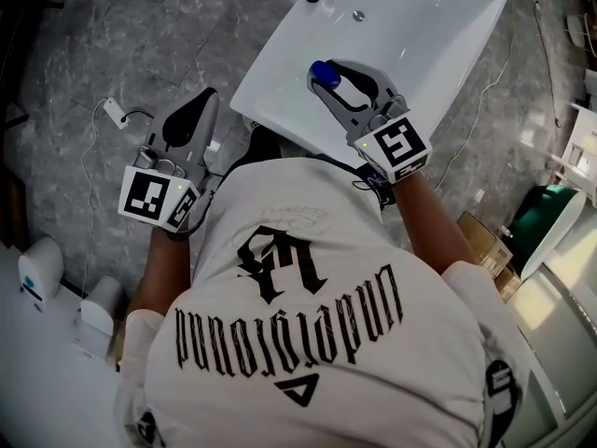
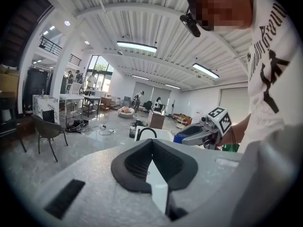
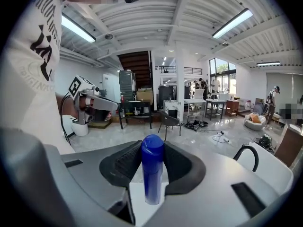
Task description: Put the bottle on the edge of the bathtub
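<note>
Right gripper view: right gripper [image 3: 152,162] fingers clamp blue bottle [image 3: 152,178] upright between pads. Left gripper [image 2: 152,161] pinched closed, empty. Best: keep bottle vertical, seat base flat on bathtub [image 1: 272,110] rim near fingertips, then release.

1. The left claw [image 1: 203,101] is held at the near left, its jaws pressed together with nothing between them.
2. The right claw [image 1: 328,82] reaches farther forward, its jaws clamped on a blue bottle [image 3: 152,167].
</note>
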### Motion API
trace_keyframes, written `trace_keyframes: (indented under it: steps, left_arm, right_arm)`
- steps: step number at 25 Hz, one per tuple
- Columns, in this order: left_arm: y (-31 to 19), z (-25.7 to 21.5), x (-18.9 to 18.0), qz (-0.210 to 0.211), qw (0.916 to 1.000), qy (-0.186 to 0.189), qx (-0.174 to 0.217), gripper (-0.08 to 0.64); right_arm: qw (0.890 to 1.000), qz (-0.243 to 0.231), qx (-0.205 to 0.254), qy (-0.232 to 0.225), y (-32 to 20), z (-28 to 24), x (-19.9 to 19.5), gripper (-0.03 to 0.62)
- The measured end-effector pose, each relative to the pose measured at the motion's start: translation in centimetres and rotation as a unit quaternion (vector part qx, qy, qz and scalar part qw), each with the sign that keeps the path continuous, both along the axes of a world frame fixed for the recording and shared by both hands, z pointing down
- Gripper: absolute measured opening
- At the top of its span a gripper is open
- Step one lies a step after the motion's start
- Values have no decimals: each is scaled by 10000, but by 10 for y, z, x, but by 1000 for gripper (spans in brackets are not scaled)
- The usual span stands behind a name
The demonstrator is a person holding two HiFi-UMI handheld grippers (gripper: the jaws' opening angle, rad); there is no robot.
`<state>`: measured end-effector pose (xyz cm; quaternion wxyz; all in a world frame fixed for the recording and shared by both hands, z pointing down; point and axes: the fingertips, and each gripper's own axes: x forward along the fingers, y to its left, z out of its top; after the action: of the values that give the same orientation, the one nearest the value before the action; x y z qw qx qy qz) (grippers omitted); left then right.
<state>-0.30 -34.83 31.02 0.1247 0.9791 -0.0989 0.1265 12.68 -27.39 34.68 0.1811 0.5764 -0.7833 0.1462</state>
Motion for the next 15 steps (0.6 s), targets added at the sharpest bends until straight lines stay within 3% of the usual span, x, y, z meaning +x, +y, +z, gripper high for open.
trace_keyframes:
  steps: [15]
  left_arm:
    - [-53,89,6,274,9974,-506,-440,14]
  right_arm:
    - [9967,-244,-768,141,-74,102,-8,146]
